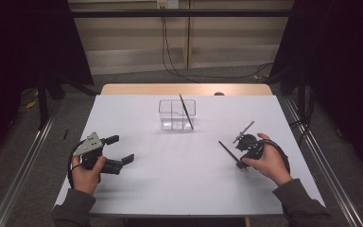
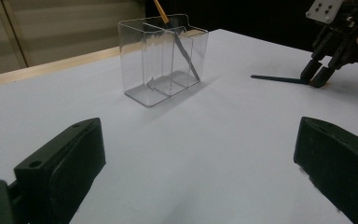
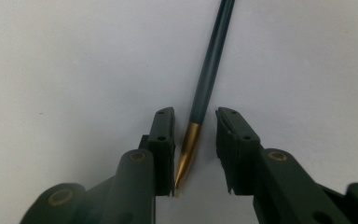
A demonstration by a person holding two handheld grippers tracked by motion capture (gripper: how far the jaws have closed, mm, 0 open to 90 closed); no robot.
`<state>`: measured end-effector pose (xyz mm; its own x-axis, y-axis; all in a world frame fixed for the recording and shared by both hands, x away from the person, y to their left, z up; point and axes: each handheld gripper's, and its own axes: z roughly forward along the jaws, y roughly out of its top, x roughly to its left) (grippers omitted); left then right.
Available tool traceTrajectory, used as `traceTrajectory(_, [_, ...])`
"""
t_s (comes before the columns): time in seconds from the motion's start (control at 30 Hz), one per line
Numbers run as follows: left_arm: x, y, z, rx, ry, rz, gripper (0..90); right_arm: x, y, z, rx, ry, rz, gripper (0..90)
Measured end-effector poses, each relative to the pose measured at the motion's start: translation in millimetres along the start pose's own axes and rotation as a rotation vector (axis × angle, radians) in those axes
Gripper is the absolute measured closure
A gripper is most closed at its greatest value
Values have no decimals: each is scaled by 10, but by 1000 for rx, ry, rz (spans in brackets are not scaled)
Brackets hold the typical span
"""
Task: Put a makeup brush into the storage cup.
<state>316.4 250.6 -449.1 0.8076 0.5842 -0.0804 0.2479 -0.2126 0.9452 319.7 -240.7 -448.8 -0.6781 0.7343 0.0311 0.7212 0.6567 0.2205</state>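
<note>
Two dark pens are being counted: one (image 3: pixel 209 70) is lying on the white bench (image 1: pixel 179 175), flanked but ungripped by the narrowly parted right claw (image 3: pixel 195 140); another (image 1: pixel 186 111) is leaning in one clear divided holder (image 1: pixel 176 115). The left claw (image 1: pixel 122 149) is being held spread.

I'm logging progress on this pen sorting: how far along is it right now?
Done: one pen already leans in the clear organizer. In hand: the right claw straddles the gold end of a second dark pen lying on the white table; a gap remains on one side, so it isn't gripped yet. Left: closing, lifting, dropping it in. The left claw waits open.
</note>
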Motion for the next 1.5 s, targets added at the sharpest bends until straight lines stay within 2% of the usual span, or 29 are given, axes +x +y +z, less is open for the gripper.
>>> traceTrajectory(0.27, [5,-2,-7,8,3,11,18,-27,12,10,-5,-2,46,837])
traceTrajectory(0.3, [16,-10,0,7,-21,8,18,-25,12,12,-5,-2,52,839])
traceTrajectory(0.33, [9,-11,-2,13,3,11,18,-23,14,12,-3,-5,56,839])
traceTrajectory(0.4, [9,-13,-1,14,2,9,18,-24,22,6,9,-4,60,839])
traceTrajectory(0.63, [9,-12,0,14,-1,4,18,-38,26,20,-4,5,56,840])
traceTrajectory(0.67, [8,-13,1,16,-2,4,18,-31,26,6,10,4,62,840])
traceTrajectory(0.73, [13,-14,2,16,-8,4,18,-37,23,8,4,1,44,841])
traceTrajectory(1.07, [7,-22,3,14,-6,-15,18,-73,-2,-4,-11,33,45,842])
traceTrajectory(1.1, [13,-20,0,18,-8,-6,18,-70,-2,-11,-5,35,52,842])
traceTrajectory(1.23, [8,-24,8,27,-11,-8,17,-92,-25,-13,-22,45,32,842])
traceTrajectory(1.27, [8,-29,13,25,-21,-14,17,-89,-28,-26,-14,45,37,842])
traceTrajectory(1.4, [13,-23,17,32,-13,2,17,-83,-43,-72,-37,50,20,841])
traceTrajectory(1.5, [3,-18,29,33,-24,-8,17,-77,-42,-112,-41,54,21,842])
